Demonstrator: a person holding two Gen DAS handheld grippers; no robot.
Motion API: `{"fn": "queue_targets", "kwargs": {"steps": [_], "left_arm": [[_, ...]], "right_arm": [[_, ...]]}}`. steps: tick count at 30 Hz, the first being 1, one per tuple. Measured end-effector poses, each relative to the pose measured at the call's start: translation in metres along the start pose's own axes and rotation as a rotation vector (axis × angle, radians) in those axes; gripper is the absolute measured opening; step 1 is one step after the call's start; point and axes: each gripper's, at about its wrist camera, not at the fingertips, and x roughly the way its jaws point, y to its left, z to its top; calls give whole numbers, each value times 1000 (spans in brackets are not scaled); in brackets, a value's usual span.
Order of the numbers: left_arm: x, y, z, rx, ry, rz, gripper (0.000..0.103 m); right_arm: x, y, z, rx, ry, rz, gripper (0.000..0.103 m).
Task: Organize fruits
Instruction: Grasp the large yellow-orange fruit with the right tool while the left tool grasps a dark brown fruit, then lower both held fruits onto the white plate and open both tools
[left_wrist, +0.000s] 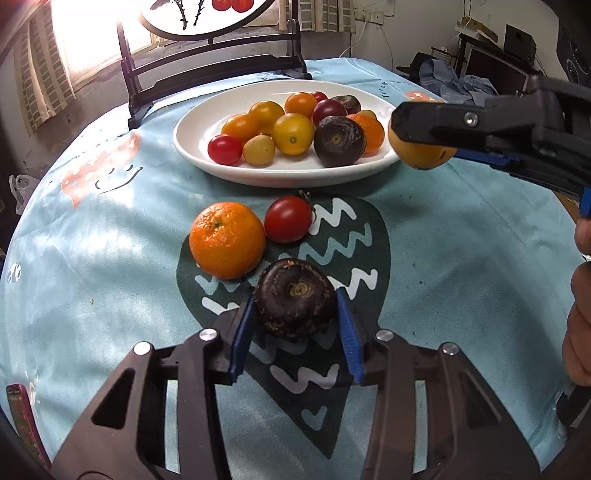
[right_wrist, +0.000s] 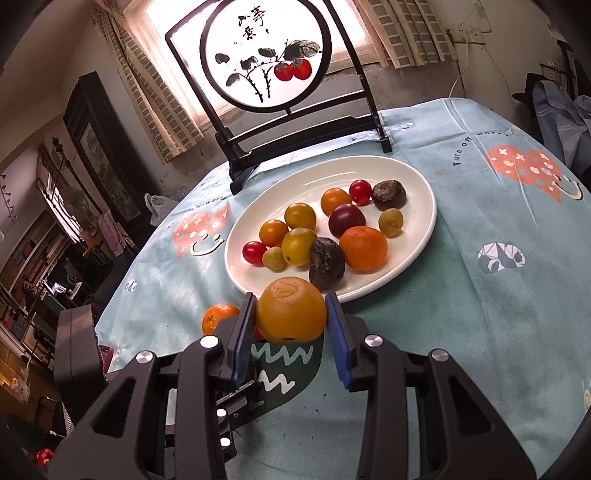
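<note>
Left hand-held gripper (left_wrist: 295, 314) pinching dark fruit (left_wrist: 295, 297), mandarin (left_wrist: 227, 239) and tomato (left_wrist: 289, 219) just beyond, right hand-held gripper (right_wrist: 290, 317) pinching yellow fruit (right_wrist: 291, 310)

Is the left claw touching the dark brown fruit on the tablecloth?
Touching. In the left wrist view both blue pads of the left claw sit against the sides of the dark brown fruit, with no gap visible.

A dark round fruit (left_wrist: 295, 299) sits between the left tongs (left_wrist: 295, 314), stem scar up. Beyond it lie an orange (left_wrist: 227, 239) and a tomato (left_wrist: 289, 218), touching. A yellow-orange fruit (right_wrist: 291, 311) is clamped in the right tongs (right_wrist: 291, 314).
</note>
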Motion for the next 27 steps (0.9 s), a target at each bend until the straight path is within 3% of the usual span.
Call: {"fn": "queue_targets", "kwargs": {"steps": [9, 15, 21, 27], "left_arm": [[-23, 3, -4, -15, -59, -29, 43], [-51, 22, -3, -96, -108, -98, 43], [-67, 41, 40, -70, -154, -45, 43], [-50, 57, 99, -98, -187, -56, 43]], "right_arm": [[16, 15, -13, -73, 46, -15, 38], [12, 22, -20, -117, 31, -22, 38], [0, 19, 6, -138, -41, -74, 38], [7, 7, 48, -111, -79, -113, 38]]}}
